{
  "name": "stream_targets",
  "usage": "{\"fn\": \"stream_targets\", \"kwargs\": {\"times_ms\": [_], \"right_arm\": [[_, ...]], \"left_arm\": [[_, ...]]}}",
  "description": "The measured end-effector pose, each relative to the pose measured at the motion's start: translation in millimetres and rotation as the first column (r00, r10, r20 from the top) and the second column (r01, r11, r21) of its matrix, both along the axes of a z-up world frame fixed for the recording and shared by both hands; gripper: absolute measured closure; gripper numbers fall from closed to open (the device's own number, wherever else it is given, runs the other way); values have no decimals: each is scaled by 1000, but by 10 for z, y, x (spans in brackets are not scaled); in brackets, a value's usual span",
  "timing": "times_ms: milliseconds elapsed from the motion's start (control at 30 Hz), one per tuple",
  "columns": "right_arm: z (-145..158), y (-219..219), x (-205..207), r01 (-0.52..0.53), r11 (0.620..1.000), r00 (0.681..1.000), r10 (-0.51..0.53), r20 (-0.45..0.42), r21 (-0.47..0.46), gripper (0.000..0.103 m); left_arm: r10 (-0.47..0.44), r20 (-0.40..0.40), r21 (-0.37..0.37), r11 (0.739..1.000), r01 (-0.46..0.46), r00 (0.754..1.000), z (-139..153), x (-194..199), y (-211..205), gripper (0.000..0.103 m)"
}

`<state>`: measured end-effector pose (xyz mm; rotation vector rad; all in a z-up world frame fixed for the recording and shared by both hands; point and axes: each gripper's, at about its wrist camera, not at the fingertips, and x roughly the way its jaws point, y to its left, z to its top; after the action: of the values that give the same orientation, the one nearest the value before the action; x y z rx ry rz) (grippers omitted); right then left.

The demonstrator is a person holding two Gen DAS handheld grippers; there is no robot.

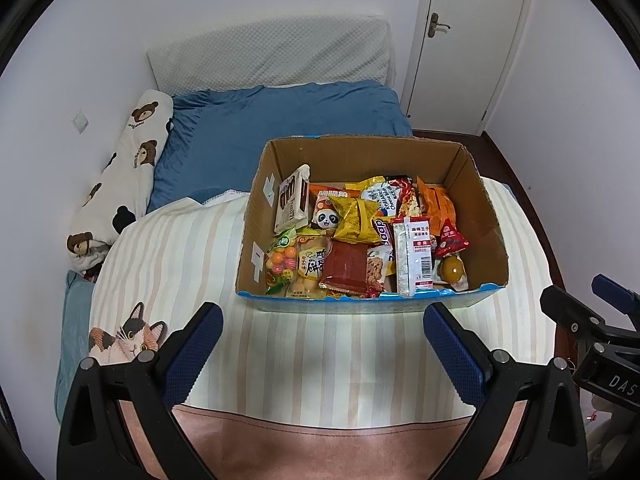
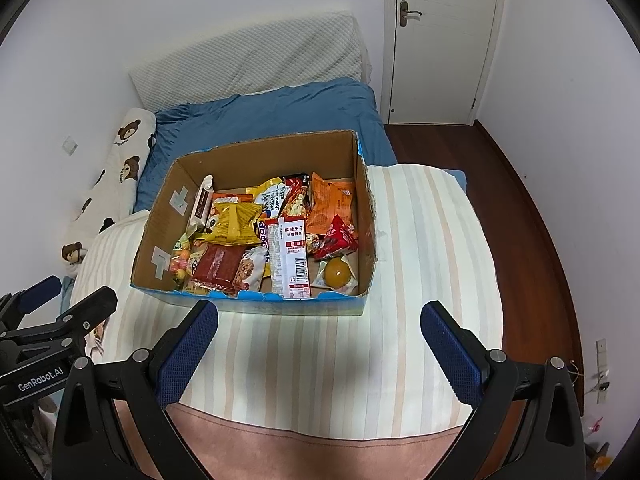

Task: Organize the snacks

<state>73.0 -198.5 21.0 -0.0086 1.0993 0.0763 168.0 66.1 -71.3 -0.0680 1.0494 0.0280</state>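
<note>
An open cardboard box with a blue base sits on a striped blanket on the bed. Several snack packets fill it: a yellow bag, a dark red packet, a long white and red packet, an orange pack, a round yellow jelly cup. My left gripper and my right gripper both hover open just before the box's near wall, holding nothing.
A blue sheet covers the bed behind the box, with a white pillow at the wall and a bear-print bolster on the left. A closed white door and dark wooden floor lie to the right.
</note>
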Motion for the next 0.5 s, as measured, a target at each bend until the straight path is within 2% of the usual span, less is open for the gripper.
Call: {"fn": "stream_targets", "kwargs": {"times_ms": [500], "right_arm": [[80, -7, -102, -7, 1000, 1000, 7, 10, 4, 0]], "left_arm": [[8, 38, 10, 1000, -8, 999, 109, -124, -15, 0]]}}
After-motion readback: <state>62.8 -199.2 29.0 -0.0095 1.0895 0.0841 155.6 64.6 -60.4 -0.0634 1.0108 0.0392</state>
